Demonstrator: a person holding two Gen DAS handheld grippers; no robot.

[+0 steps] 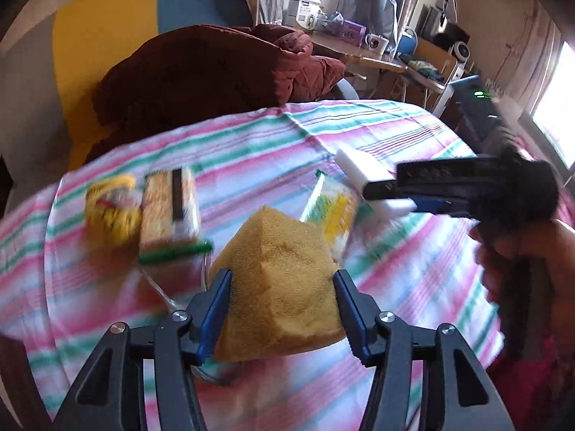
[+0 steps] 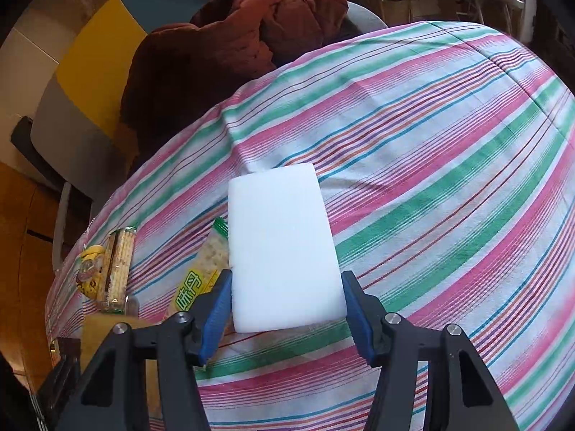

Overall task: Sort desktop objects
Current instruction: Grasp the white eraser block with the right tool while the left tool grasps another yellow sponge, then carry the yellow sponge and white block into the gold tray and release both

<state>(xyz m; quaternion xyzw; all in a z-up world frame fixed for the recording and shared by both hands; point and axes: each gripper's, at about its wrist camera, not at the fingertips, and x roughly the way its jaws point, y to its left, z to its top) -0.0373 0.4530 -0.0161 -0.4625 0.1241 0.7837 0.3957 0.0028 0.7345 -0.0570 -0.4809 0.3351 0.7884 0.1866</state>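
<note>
A yellow sponge (image 1: 280, 280) sits between the blue pads of my left gripper (image 1: 283, 273), which press its two sides just above the striped tablecloth (image 1: 377, 125). My right gripper (image 2: 287, 276) is shut on a white foam block (image 2: 284, 251), gripping its near end by the long edges. The left wrist view shows that block (image 1: 359, 165) held above the cloth at the right, in the right gripper (image 1: 384, 183), with a hand (image 1: 521, 251) behind it.
Three snack packets lie on the cloth: a yellow bag (image 1: 109, 208), a cracker pack (image 1: 170, 208) and a green-and-yellow cracker pack (image 1: 330, 212). A dark red quilted coat (image 1: 215, 72) is draped on a chair past the far edge. A cluttered desk (image 1: 377, 57) stands behind.
</note>
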